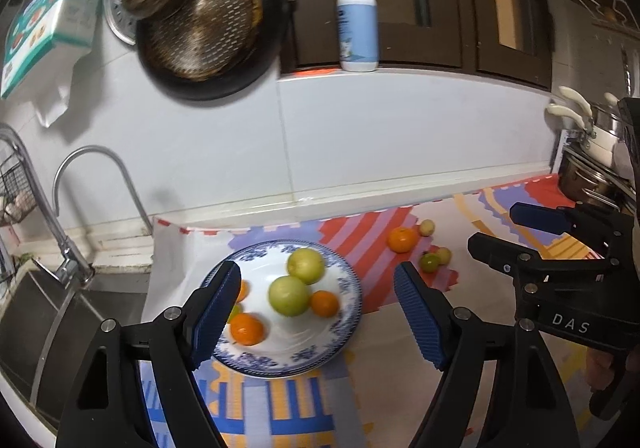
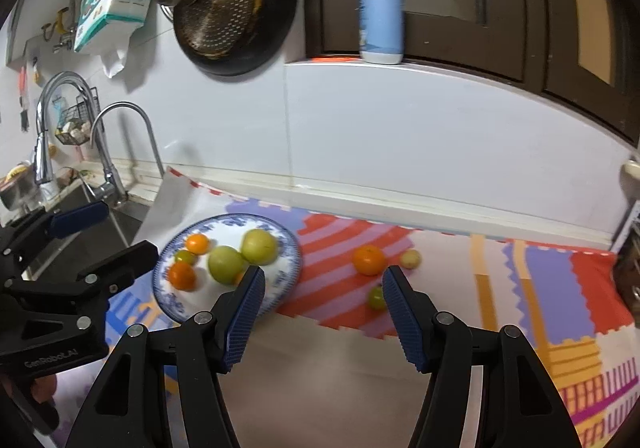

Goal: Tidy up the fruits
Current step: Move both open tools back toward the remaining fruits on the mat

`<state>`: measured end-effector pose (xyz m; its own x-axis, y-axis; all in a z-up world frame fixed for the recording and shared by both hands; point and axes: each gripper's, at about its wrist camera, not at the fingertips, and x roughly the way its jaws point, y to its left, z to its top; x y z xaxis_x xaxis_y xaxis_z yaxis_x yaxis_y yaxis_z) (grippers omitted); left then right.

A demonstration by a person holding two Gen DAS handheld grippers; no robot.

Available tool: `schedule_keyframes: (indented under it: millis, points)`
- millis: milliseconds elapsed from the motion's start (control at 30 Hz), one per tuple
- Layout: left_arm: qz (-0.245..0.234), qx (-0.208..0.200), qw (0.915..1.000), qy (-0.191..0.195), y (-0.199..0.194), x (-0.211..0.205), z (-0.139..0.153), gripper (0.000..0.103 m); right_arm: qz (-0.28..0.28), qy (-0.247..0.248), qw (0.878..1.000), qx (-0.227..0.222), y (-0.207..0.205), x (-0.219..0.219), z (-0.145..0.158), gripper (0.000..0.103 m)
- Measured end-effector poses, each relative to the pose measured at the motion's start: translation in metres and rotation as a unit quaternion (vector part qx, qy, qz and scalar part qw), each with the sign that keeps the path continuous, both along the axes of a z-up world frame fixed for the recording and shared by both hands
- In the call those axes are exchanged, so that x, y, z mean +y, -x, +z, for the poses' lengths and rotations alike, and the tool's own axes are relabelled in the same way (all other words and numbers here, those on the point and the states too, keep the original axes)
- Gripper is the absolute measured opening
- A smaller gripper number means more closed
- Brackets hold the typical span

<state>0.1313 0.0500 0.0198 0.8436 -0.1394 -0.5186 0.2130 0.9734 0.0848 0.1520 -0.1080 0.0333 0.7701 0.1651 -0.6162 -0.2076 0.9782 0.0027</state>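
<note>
Fruit is sitting in two groups: a blue-rimmed plate (image 1: 348,312) is carrying two pale green fruits (image 1: 289,295), oranges and a small green one, while an orange (image 2: 368,259) and three small green or yellowish fruits (image 2: 376,297) are lying loose on the patterned mat (image 2: 552,288) to the plate's right. Left tool (image 1: 318,308) is hanging released above the plate, nothing between its pads. Right tool (image 2: 323,308) is likewise spread and gripping nothing, hovering near the loose fruit.

Risks, as judged: round fruit is likely rolling if a pad nudges it off-centre; the small ones are offering little to pinch. The plate is getting crowded, so a dropped fruit could knock others over the rim. The two tools are working close together and could be clashing.

Room: sink (image 2: 92,220) lying just left of the plate, wall behind, pots at the far right. Open desk is lying toward the viewer.
</note>
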Motion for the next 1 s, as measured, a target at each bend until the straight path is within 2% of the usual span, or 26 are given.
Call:
schedule_keyframes:
  millis: [300,533,800,1000]
  points:
    - [-0.033,-0.010,0.9994,-0.011,-0.006,-0.042,-0.003,0.080,-0.011,0.019,1.000,-0.001,0.002,-0.038,0.000,0.062]
    - [-0.065,-0.004,0.9977,-0.021,-0.023,-0.071,-0.018,0.081,0.002,0.039,0.999,0.009,-0.010,-0.059,-0.011,0.062]
    - [-0.106,0.005,0.9935,-0.043,-0.047,-0.095,-0.045,0.080,0.034,0.060,0.997,0.030,-0.035,-0.071,-0.037,0.062]
    - [-0.132,0.030,0.9894,-0.052,-0.064,-0.109,-0.066,0.071,0.059,0.066,0.995,0.051,-0.052,-0.075,-0.061,0.062]
